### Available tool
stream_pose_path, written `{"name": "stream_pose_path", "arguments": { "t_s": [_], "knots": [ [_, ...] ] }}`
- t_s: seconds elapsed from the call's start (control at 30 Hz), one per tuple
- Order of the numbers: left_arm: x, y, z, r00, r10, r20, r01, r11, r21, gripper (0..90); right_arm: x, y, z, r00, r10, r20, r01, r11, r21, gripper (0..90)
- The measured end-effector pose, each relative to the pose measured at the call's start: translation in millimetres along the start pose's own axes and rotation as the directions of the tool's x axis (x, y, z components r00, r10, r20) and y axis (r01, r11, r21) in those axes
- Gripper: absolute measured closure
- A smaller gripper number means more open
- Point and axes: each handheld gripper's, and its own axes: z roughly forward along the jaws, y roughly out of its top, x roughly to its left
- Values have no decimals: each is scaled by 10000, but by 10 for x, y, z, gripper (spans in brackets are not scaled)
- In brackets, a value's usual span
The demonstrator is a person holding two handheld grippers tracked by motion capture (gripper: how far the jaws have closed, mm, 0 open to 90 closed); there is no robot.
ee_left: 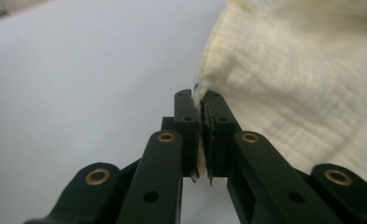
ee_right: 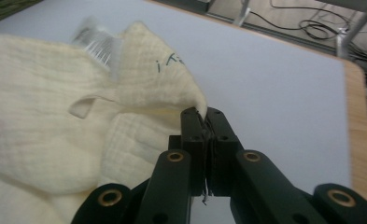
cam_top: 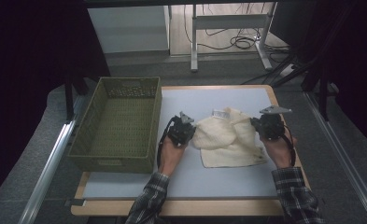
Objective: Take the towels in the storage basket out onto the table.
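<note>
I have the left gripper (ee_left: 201, 100) clamped on an edge of the cream cloth (cam_top: 225, 137); the fabric spreads away to the right of its jaws. My right gripper (ee_right: 201, 116) pinches another edge, jaws closed on it, with the cloth lying to their left. It rests rumpled between both grippers, beside the basket (cam_top: 118, 122).

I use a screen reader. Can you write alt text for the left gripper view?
The left hand-held gripper is shut on the edge of a cream cloth, which spreads up and right over a pale table.
</note>
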Motion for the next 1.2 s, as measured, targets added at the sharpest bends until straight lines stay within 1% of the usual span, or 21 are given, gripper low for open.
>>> {"name": "stream_pose_path", "arguments": {
  "t_s": [0.03,0.07,0.1,0.13,0.17,0.23,0.3,0.33,0.4,0.5,0.57,0.63,0.7,0.77,0.83,0.87,0.9,1.0,1.1,1.17,1.2],
  "knots": [
    [39,71,38,9996,-135,-231,134,9999,-39,785,-54,31,15,9999,72,139,-73,10000,45,862],
    [75,131,67,9986,-205,-480,206,9998,28,692,-107,55,28,9996,180,231,-182,9998,112,831],
    [94,175,90,9968,-277,-748,283,9996,68,603,-155,69,29,9991,180,379,-186,9997,147,788],
    [101,206,97,9959,-272,-862,283,9995,125,539,-194,75,19,9982,164,577,-173,9997,159,742],
    [94,223,90,9961,-222,-857,231,9997,90,478,-232,72,0,9976,172,667,-185,9997,187,716],
    [46,225,51,9960,-2,-897,-3,10000,-57,406,-287,35,-54,9979,198,611,-211,9996,208,697],
    [-10,202,3,9984,41,-557,-54,9997,-231,378,-325,-37,-104,9981,237,563,-255,9992,314,671],
    [-46,185,-25,9994,95,-326,-104,9995,-282,370,-329,-66,-118,9982,274,526,-292,9990,338,666],
    [-134,133,-96,9996,290,-53,-291,9991,-323,366,-328,-147,-164,9990,291,346,-304,9987,397,660],
    [-265,25,-202,9963,490,708,-471,9985,-296,368,-311,-275,-225,9992,411,8,-411,9981,464,655],
    [-340,-56,-266,9907,702,1170,-670,9973,-309,373,-296,-360,-251,9987,479,-197,-468,9975,527,655],
    [-406,-155,-326,9840,733,1626,-682,9970,-368,379,-285,-445,-269,9982,520,-297,-501,9968,626,653],
    [-467,-259,-364,9736,791,2141,-731,9967,-360,394,-273,-532,-292,9976,572,-389,-546,9964,652,644],
    [-541,-361,-385,9653,1007,2411,-974,9949,-257,417,-265,-615,-316,9974,573,-426,-541,9959,727,625],
    [-613,-457,-391,9589,1140,2600,-1154,9933,-102,441,-264,-693,-346,9979,525,-392,-493,9956,791,608],
    [-650,-499,-386,9540,1213,2742,-1273,9919,42,453,-268,-731,-362,9980,517,-368,-487,9958,775,603],
    [-688,-539,-381,9496,1294,2856,-1392,9902,141,472,-275,-769,-381,9978,558,-357,-528,9955,787,601],
    [-775,-636,-364,9401,1474,3075,-1626,9864,242,501,-315,-885,-440,9965,766,-333,-735,9935,868,602],
    [-826,-699,-294,9381,1579,3082,-1803,9826,453,506,-375,-1016,-483,9949,979,-251,-950,9907,974,605],
    [-842,-726,-245,9391,1638,3022,-1895,9802,577,505,-409,-1096,-499,9939,1085,-178,-1061,9889,1044,602],
    [-847,-733,-238,9394,1707,2973,-1930,9801,472,507,-423,-1129,-504,9934,1135,-155,-1113,9880,1069,601]
  ]
}}
